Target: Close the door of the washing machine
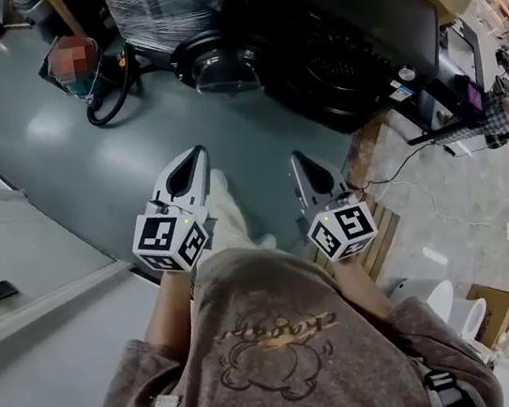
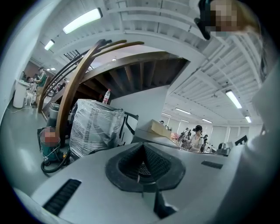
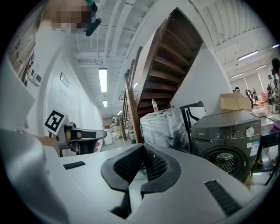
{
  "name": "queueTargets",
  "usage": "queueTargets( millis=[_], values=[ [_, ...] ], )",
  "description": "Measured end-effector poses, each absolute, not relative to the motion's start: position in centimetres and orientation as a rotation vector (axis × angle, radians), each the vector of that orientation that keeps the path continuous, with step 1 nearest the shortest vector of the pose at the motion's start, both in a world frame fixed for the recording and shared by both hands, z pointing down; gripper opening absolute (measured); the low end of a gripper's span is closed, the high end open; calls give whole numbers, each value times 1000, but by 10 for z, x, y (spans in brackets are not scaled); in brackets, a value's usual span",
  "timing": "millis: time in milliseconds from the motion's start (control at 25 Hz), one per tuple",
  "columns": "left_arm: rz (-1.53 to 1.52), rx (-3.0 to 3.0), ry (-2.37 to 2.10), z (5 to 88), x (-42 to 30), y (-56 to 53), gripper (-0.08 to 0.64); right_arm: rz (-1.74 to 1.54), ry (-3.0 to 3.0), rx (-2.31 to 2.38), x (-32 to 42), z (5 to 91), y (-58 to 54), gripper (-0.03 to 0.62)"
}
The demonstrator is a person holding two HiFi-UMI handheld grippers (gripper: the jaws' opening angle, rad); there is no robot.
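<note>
**Both claws clenched and empty, washer door hanging open across the floor**

The person is standing on the grey floor (image 1: pixel 86 156) and holding both tools out in front at about waist height, pointing almost level. The left gripper (image 1: pixel 198 154) is showing its two jaws pressed together, and in its own view the black pads (image 2: pixel 131 164) are meeting with nothing between them. The right gripper (image 1: pixel 297 158) is clenched in the same way, its pads (image 3: pixel 153 164) closing on nothing. The two tools are sitting side by side, near each other but not touching.

The washing machine (image 1: pixel 371 29) is a dark front-loader standing well apart from both tools, ahead and to the right, with open floor lying between. Its round door (image 1: pixel 220 65) is swung out to the left of the cabinet in the head view, leaving the drum opening (image 3: pixel 224 159) uncovered. Neither tool is touching the door or the cabinet.

A cardboard box (image 3: pixel 232 101) is resting on top of the machine. Just left of the open door, a bundle wrapped in clear plastic (image 3: pixel 164 124) is standing with a bottle (image 3: pixel 154 105) on it. A wooden staircase (image 3: pixel 175 65) is rising behind the bundle. A black hose (image 1: pixel 115 95) is curling on the floor to the left of the door.
</note>
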State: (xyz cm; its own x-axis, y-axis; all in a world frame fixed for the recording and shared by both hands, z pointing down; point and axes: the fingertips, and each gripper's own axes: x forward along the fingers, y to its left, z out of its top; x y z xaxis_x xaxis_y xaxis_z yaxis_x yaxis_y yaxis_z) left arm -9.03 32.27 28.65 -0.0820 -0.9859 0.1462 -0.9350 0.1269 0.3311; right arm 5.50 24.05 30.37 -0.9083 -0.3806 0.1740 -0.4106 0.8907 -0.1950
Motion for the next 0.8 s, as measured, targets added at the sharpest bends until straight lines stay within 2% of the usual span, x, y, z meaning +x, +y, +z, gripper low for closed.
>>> queueTargets(
  millis=[800],
  values=[
    [-189, 1964, -1966, 289, -267, 153, 0, 394, -2935, 700, -128, 302, 84, -5]
  ],
)
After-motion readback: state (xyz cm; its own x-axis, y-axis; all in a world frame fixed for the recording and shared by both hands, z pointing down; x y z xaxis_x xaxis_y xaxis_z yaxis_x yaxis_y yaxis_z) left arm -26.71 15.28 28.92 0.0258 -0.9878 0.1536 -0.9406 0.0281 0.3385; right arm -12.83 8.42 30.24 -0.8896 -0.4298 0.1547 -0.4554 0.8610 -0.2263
